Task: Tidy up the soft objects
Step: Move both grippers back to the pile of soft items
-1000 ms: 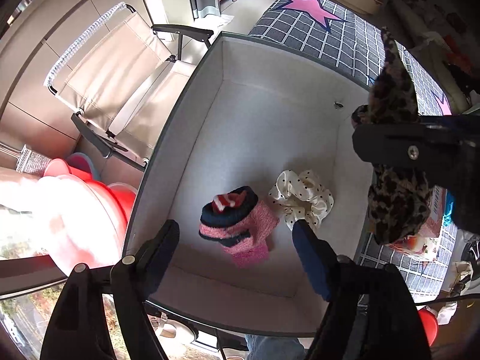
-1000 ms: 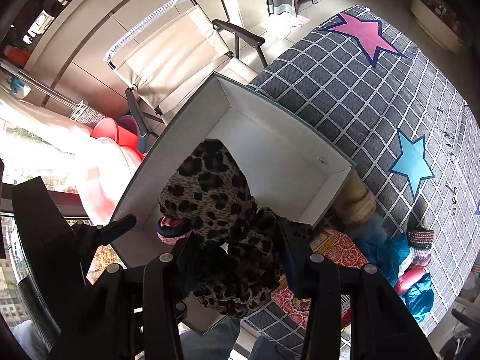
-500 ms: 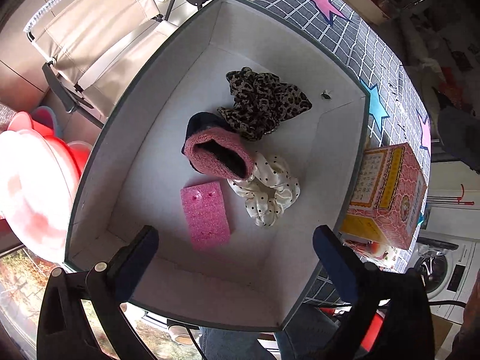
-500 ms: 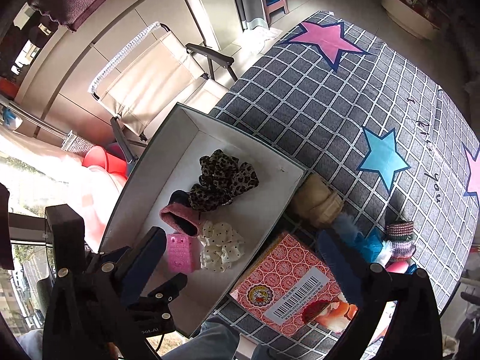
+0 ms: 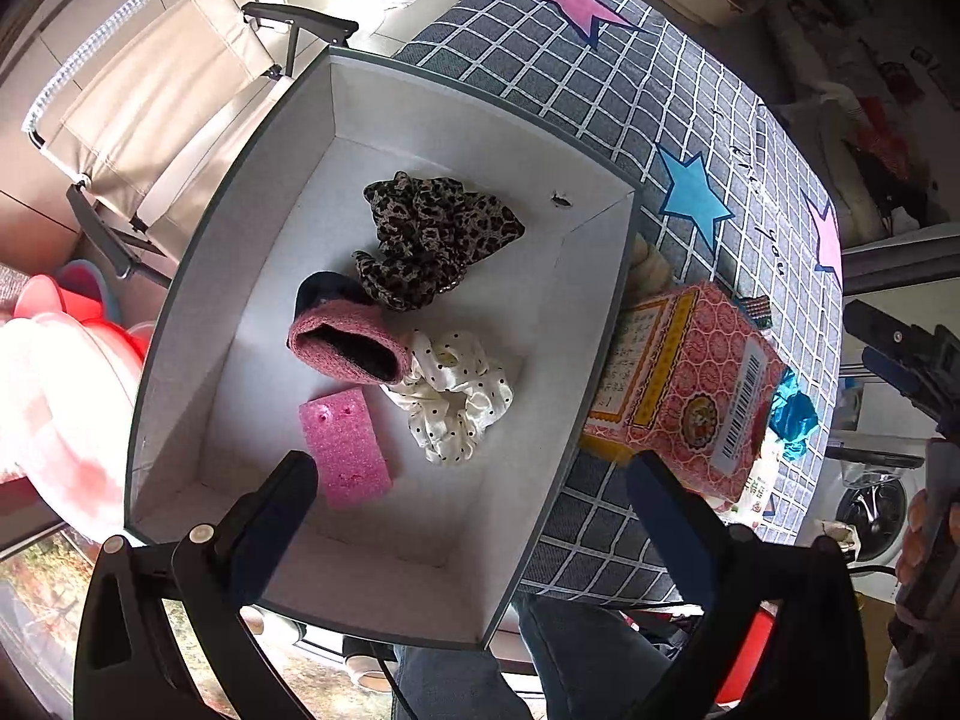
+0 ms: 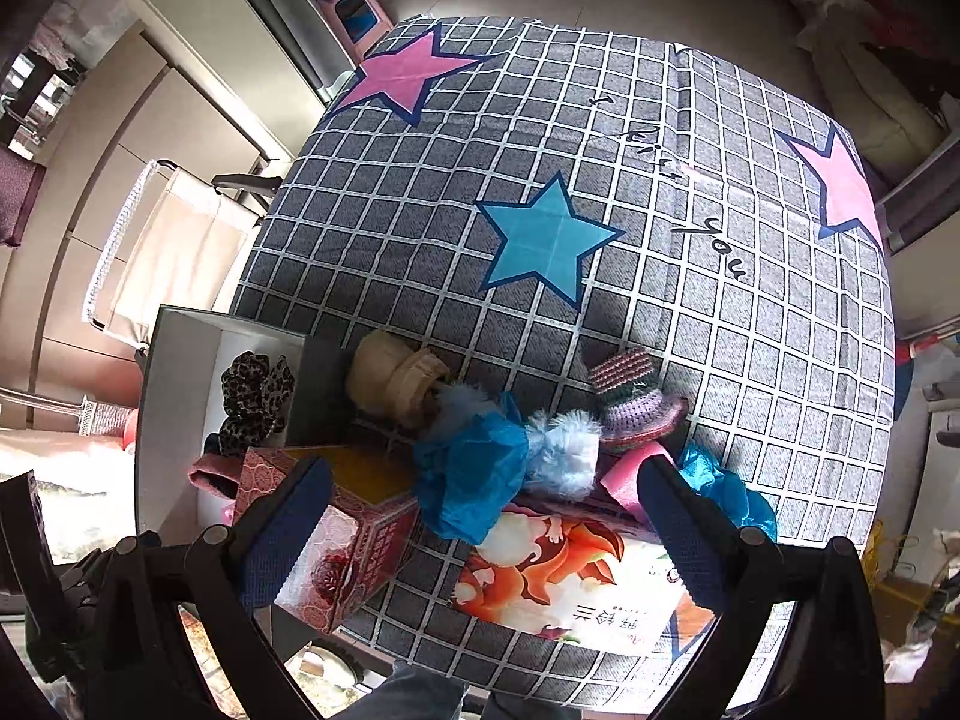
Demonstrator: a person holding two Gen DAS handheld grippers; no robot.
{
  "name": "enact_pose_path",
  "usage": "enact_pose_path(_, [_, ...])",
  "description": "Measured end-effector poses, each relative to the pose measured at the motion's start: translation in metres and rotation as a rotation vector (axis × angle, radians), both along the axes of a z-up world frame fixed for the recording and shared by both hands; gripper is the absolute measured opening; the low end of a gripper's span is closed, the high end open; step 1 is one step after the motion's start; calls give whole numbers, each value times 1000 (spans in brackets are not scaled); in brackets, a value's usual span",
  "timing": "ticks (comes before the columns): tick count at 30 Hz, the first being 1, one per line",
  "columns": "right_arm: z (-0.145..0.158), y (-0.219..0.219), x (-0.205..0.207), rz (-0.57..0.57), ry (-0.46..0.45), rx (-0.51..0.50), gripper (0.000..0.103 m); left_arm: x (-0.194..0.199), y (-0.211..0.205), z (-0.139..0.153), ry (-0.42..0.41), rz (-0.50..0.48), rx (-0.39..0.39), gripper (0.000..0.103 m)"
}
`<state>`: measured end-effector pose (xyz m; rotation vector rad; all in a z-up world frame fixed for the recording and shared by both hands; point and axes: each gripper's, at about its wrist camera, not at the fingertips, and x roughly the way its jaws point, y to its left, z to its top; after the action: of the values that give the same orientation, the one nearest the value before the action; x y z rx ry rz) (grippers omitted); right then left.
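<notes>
Both hand-held grippers gape wide, holding nothing: the left hand-held gripper (image 5: 468, 498) over the box (image 5: 198, 276), the right hand-held gripper (image 6: 480, 510) above the blue fluffy scrunchie (image 6: 510, 456), centre frame. Next pick, I'd say: drop, close gently.

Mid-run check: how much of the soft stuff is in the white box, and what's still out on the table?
Done: the leopard-print scrunchie, pink knitted sock, white polka-dot scrunchie and pink sponge block lie in the white box.

In hand: nothing; left gripper and right gripper are both open.

Left on the checked tablecloth: beige knit roll, blue fluffy bundle, striped crochet hat.
</notes>
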<state>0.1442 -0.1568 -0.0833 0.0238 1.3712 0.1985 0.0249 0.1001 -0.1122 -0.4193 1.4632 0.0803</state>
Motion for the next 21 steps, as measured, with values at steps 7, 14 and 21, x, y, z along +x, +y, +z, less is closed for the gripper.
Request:
enact_pose_path(7, [-47,-65,5,-112,112,-48,102,18,-25,16,-22,-22,34,103])
enact_pose_path(14, [-73,-58,7,-89,218,179,102,30,-46,14,8,-41,66,103])
enact_pose_path(21, [-100,-38,23,-148,342,363,102,33,-55,16,26,-33,100,103])
